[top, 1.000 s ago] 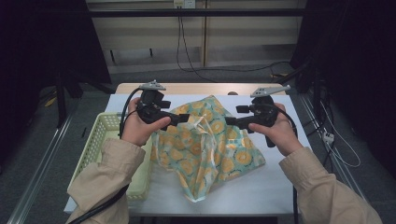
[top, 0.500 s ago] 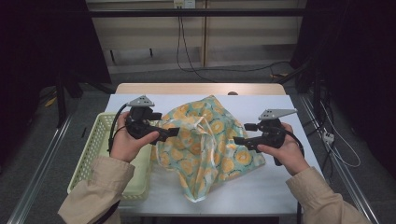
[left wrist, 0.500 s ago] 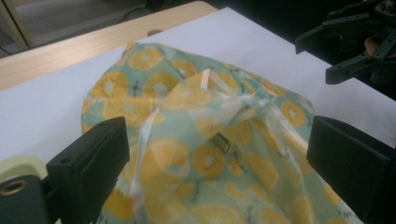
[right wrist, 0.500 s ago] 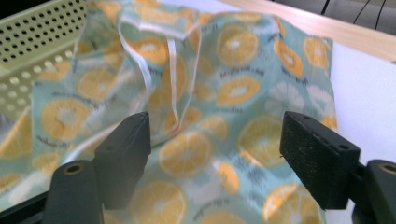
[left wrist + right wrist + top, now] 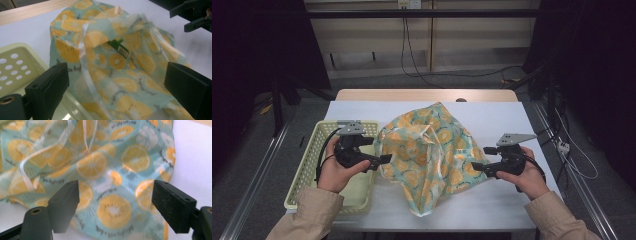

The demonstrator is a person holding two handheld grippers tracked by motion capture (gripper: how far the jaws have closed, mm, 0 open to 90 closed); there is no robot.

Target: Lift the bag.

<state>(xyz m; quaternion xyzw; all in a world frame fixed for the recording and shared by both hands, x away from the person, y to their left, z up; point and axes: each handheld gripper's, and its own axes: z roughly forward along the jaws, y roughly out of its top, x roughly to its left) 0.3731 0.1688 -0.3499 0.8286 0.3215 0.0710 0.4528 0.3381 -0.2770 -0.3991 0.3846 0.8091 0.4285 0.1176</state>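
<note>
Lying crumpled in the middle of the white-covered desk (image 5: 512, 120), a mint-green fabric bag printed with orange slices (image 5: 432, 155) is flanked by both claws. The left claw (image 5: 384, 160) is held at the bag's left edge, just beside the cloth, with its black jaws spread wide and nothing gripped between them. In the left gripper view the same bag (image 5: 120, 65) is seen between and beyond the parted jaws, with a translucent white strap (image 5: 86, 72) looped over its folds and a small green label with a barcode (image 5: 121, 48) lying on the cloth.

The right claw (image 5: 477, 168) is held at the bag's right edge, its jaws likewise wide apart and empty. Whether its tips touch the cloth cannot be told. In the right gripper view the orange-slice fabric (image 5: 105, 170) is spread ahead of the open jaws, thin white straps (image 5: 86, 137) being draped across it.

A pale yellow-green perforated plastic basket (image 5: 307, 165) is set at the desk's left edge, under the left hand (image 5: 337, 172), touching or nearly touching the bag. The right hand (image 5: 524, 175) is held over the bare desk surface.
</note>
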